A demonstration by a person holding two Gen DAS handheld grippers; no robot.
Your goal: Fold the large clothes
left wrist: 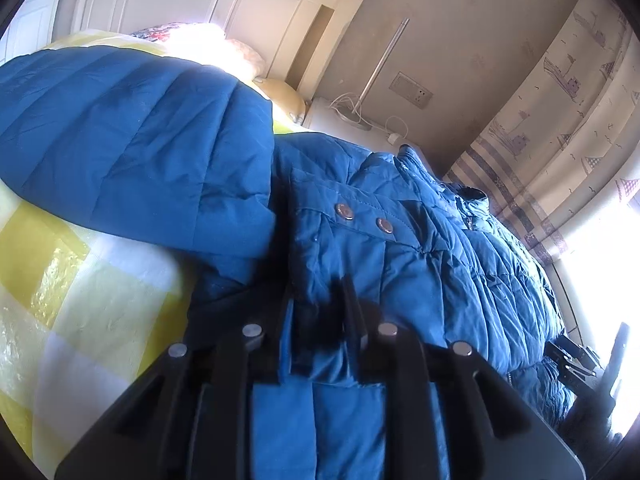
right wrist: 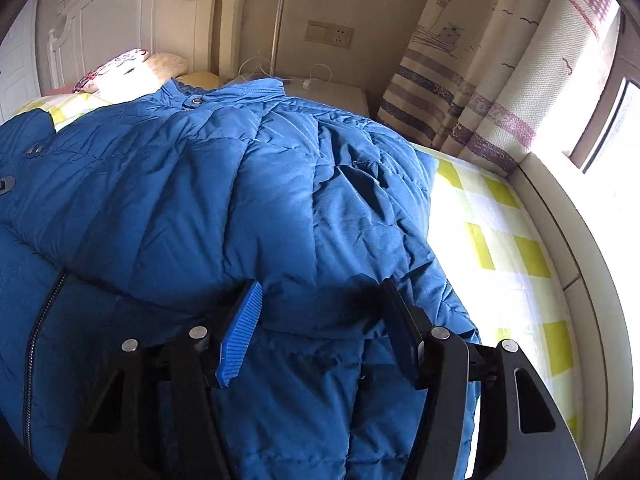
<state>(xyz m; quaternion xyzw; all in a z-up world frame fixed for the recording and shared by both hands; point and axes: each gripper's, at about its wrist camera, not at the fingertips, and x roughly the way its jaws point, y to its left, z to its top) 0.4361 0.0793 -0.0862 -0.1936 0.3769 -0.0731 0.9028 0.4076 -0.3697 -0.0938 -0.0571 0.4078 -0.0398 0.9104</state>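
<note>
A large blue quilted jacket (left wrist: 400,232) lies spread on a bed with a yellow and white checked sheet (left wrist: 80,280). A sleeve (left wrist: 132,140) lies folded across it on the left. My left gripper (left wrist: 318,304) is shut on a fold of the jacket's front edge, below two metal snaps (left wrist: 362,218). In the right wrist view the jacket (right wrist: 200,200) fills the frame, collar (right wrist: 224,94) at the far end. My right gripper (right wrist: 320,308) is open, its fingers (right wrist: 240,332) resting on the jacket with bunched fabric between them.
A white headboard (right wrist: 120,20) and pillows (right wrist: 132,68) are at the bed's far end. A nightstand (right wrist: 332,92) with cables, a wall socket (right wrist: 330,34) and a patterned curtain (right wrist: 480,80) stand beyond. A bed frame edge (right wrist: 560,220) and bright window are on the right.
</note>
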